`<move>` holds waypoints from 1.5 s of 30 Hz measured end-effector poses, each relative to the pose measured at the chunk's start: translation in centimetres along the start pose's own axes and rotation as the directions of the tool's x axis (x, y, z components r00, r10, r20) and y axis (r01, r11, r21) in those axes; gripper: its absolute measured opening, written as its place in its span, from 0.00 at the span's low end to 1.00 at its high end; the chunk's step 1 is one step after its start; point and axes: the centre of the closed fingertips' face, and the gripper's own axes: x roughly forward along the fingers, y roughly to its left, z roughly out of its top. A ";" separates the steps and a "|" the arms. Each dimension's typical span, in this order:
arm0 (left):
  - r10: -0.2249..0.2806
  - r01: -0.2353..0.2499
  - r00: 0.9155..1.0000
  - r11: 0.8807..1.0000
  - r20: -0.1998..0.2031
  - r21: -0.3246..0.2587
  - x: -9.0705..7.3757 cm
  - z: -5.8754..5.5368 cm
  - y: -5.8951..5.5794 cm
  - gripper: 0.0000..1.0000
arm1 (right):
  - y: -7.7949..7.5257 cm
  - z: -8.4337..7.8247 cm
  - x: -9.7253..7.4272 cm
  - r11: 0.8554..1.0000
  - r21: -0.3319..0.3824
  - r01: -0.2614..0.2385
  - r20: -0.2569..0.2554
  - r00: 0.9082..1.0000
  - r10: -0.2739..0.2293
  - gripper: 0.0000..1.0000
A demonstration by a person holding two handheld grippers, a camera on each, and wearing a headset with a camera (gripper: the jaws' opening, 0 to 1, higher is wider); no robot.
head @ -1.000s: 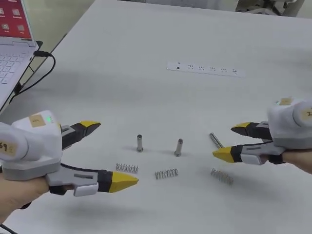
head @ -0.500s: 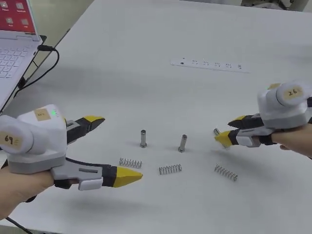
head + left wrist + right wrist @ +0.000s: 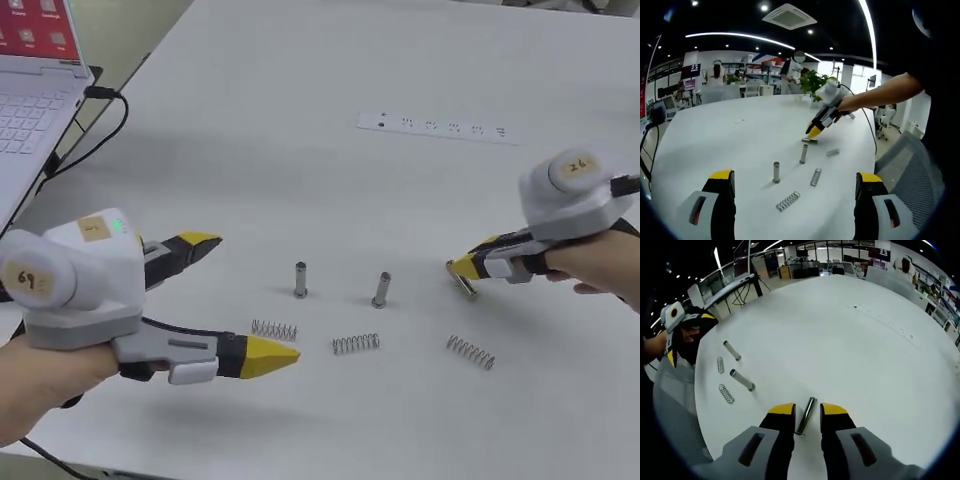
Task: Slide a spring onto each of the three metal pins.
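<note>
Three apiece, counting across the tabletop [image 3: 250,130]. Holding the left claw [image 3: 245,298] spread and empty. Straddling the fallen pin [image 3: 804,422] with the right claw [image 3: 807,409], jaws narrowed, not yet pinching. Seeing two upright pins [image 3: 300,279] mid-tabletop. Judging pins stiff, slick, roll-prone: gripping mid-shaft. Judging springs [image 3: 356,343], lying beside them, light and squashy: pinching one end gently. Catching that straddle in the right gripper view; in the head view, merely yellow tips.

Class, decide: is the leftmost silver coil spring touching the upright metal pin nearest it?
Apart. The head view shows bare white table between the spring and the upright pin; the left gripper view agrees.
</note>
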 end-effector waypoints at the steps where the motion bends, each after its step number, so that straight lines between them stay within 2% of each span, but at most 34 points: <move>1: -0.001 0.001 1.000 1.000 0.000 0.000 0.0 0.0 0.0 0.98 | 0.0 0.0 0.1 1.000 0.006 -0.001 -0.002 1.000 0.001 0.18; 6: 0.003 -0.003 1.000 1.000 -0.002 0.000 -0.1 -0.1 0.0 0.98 | -0.1 0.1 0.7 0.999 0.047 0.006 -0.018 1.000 -0.005 0.14; 10: 0.005 -0.005 1.000 1.000 -0.002 -0.004 -0.2 -0.2 0.1 0.98 | -0.5 -0.4 1.0 0.995 0.093 0.022 -0.053 0.998 -0.017 0.11; 15: 0.007 -0.007 1.000 1.000 -0.002 -0.007 -0.2 -0.3 0.1 0.98 | -0.3 -0.3 1.3 0.992 0.123 0.011 -0.065 0.998 -0.003 0.10; 22: 0.004 -0.004 1.000 1.000 -0.003 -0.009 -0.2 -0.3 0.0 0.98 | -0.4 -0.9 1.7 0.992 0.123 0.037 -0.116 0.993 -0.023 0.07; 30: 0.003 -0.003 1.000 1.000 -0.004 -0.010 -0.1 -0.5 -0.1 0.98 | -0.4 -1.5 2.1 0.992 0.117 0.055 -0.157 0.987 -0.037 0.07; 38: -0.003 0.003 1.000 1.000 -0.005 -0.012 0.0 -0.6 -0.2 0.98 | -0.5 -1.4 2.1 0.990 0.117 0.081 -0.174 0.983 -0.060 0.06; 45: -0.006 0.006 1.000 1.000 -0.009 -0.011 0.2 -0.6 -0.2 0.98 | -0.4 -1.4 2.0 0.991 0.104 0.084 -0.170 0.983 -0.065 0.05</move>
